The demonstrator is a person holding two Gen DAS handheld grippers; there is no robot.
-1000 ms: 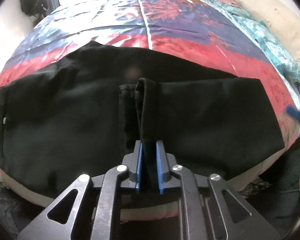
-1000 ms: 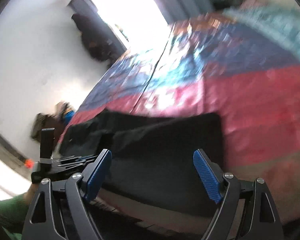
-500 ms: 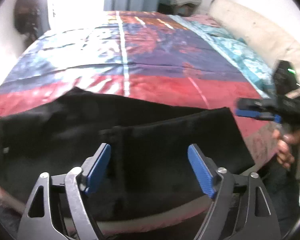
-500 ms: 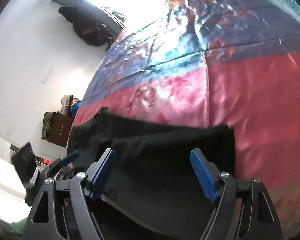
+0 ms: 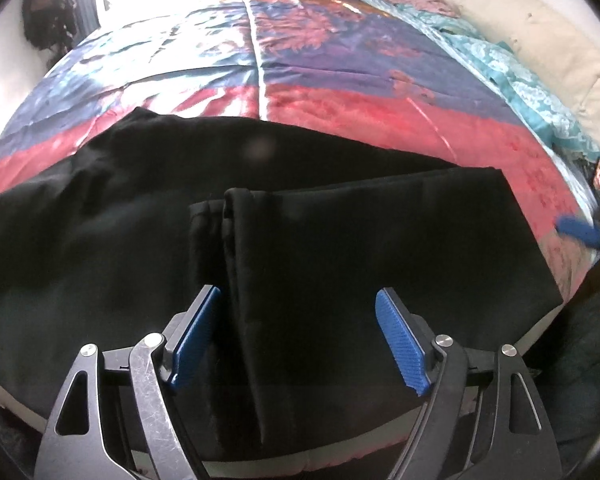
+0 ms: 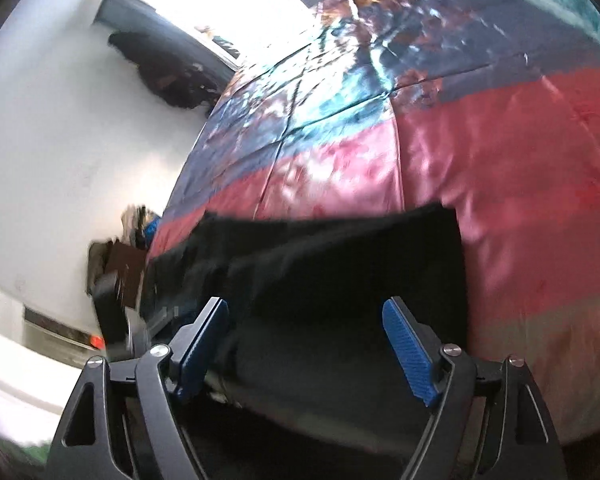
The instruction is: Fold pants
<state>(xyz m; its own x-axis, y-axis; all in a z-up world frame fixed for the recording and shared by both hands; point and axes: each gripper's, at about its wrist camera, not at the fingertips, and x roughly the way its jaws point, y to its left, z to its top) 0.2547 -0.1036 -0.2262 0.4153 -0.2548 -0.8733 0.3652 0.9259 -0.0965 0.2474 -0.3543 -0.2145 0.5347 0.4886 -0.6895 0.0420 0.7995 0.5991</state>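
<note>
In the left wrist view the left gripper [image 5: 298,336] stood with its jaws spread wide at the bottom centre of the frame, nothing pinched between its blue pads [image 5: 401,344]. Its jaws had just been opening, then eased a little narrower, and the cloth under them lay loose. The black pants [image 5: 284,232] filled the lower and middle part of that frame, spread across the near edge of the bed. A folded-over layer covered the right half of the garment, and its free ends formed a dark vertical ridge that ran from the middle of the frame down to just right of the left pad. So the ridge passed inside the open jaws, close to the left pad, while the right pad hovered over the flat folded layer. Whether the left pad touched the cloth could not be told. Behind the pants the quilt [image 5: 340,52] of red, blue and teal bands took the upper half of the frame. At the right edge a blurred blue pad of the right gripper [image 5: 580,232] showed just off the pants' right corner.

In the right wrist view the right gripper [image 6: 306,344] also stood spread, its jaws empty. The pants [image 6: 340,280] lay in the lower middle of that frame, directly beyond and beneath the pads, their right edge ending a little right of the right pad. The picture was smeared, so contact could not be judged.
</note>
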